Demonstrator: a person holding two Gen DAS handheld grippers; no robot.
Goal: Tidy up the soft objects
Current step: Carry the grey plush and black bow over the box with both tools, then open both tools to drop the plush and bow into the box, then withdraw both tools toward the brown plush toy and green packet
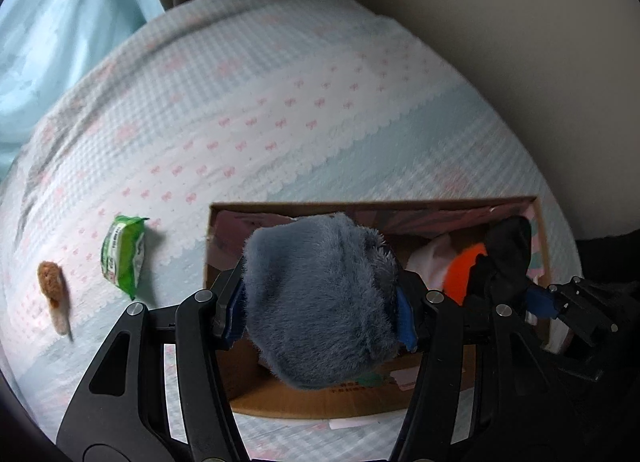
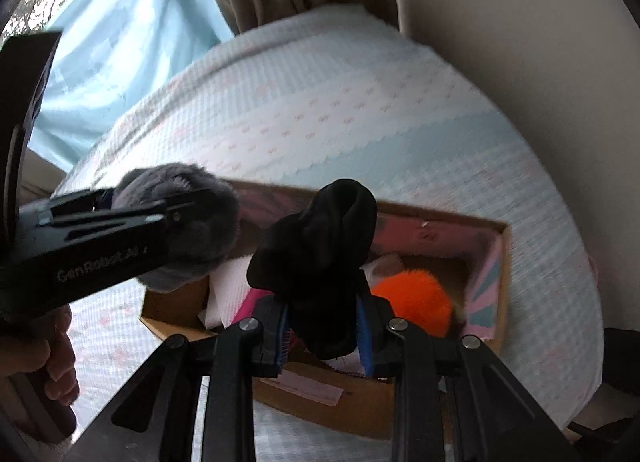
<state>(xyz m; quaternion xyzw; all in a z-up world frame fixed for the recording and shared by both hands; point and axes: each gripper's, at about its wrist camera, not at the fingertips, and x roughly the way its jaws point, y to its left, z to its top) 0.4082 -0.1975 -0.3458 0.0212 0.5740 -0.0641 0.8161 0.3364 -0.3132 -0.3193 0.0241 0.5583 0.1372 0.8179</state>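
I've got my left gripper (image 1: 320,304) clamped on the grey fluffy toy (image 1: 320,302) and my right gripper (image 2: 324,326) pinching the black sock (image 2: 320,262), both hanging over the cardboard box (image 1: 360,402) on the bed (image 1: 280,102), angled down for dropping in.

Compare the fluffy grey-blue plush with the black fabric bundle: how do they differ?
The fluffy grey-blue plush is furry and round; the black fabric bundle is smooth and crumpled. The plush is bulkier, spreading its jaws wider. Both are clamped in grippers over the brown cardboard box.
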